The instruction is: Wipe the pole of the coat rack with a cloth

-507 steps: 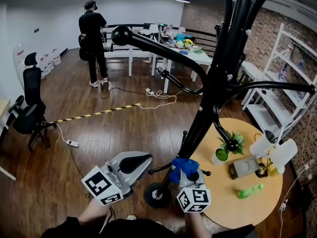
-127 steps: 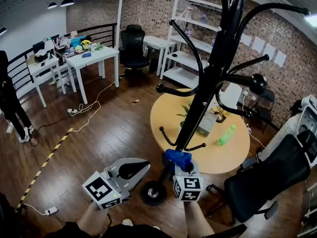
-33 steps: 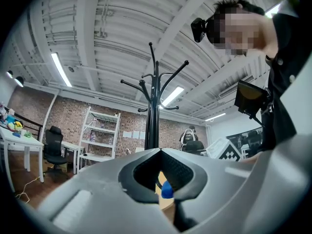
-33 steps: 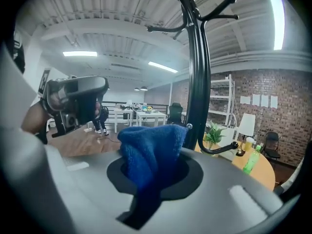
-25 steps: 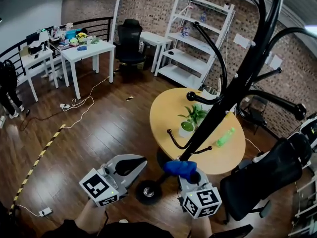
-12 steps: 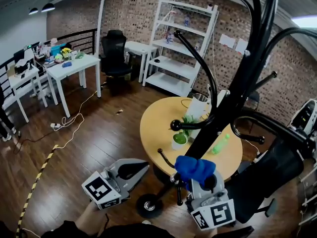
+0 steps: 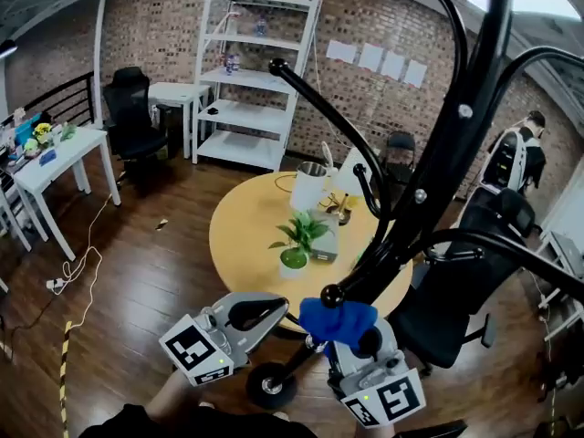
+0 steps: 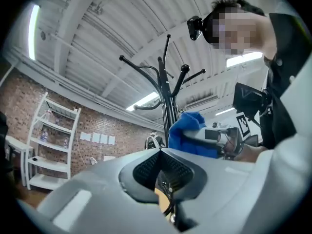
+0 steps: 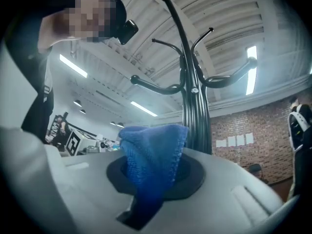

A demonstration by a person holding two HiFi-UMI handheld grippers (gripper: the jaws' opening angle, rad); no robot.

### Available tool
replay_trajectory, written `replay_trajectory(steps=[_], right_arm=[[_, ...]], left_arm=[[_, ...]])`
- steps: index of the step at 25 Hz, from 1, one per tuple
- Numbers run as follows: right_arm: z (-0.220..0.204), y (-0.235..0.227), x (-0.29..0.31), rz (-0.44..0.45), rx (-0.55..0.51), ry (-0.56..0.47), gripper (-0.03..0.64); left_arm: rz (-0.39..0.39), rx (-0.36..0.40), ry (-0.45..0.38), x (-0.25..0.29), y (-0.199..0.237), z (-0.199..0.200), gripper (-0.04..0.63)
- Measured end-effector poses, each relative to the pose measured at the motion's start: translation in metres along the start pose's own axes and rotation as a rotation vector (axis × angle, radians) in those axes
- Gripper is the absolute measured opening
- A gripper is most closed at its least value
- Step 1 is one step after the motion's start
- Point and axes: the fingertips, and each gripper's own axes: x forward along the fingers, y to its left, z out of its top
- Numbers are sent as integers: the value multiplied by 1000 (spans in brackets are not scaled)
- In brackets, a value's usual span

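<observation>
Right hand-held gripper (image 7: 354, 333) carried cloth (image 7: 336, 318) round pole (image 7: 440, 179) | 1 cloth | 1 pole

L gripper (image 8: 161, 154) jaws together, nothing btwn. Coat rack pole (image 8: 168, 106) straight ahead, blue cloth (image 8: 187, 133) at its right side.

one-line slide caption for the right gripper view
Right gripper shut on a blue cloth, by the coat rack's black pole.
</observation>
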Motion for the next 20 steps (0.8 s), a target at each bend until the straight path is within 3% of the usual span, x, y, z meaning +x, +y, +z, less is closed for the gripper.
replay_trajectory(steps=[4,7,9,10,12,15,20], right_arm=[[-6,-1,2,-225,54,-4,60],[-8,6,-4,-368,-14,43,93],[-7,12,-4,-407,-57,72,130],[-5,14,-4,-421,-67,69,128],[2,14,-7,-464,-83,42,57],[11,7,-19,-513,-33,-6,57],[16,-1,-31,-530,-31,-31,57]], left_arm=[[-172,-46,5,-13,12,-1,3],[-309,-76,5,-17,5,3,4],[-355,-86,2,-18,3,6,3],[-369,-90,-2,-18,2,7,4],[-392,-107,-14,-17,-1,8,4],[-418,-130,-9,-12,-12,7,3],[-442,-96,11,-7,-31,9,5]])
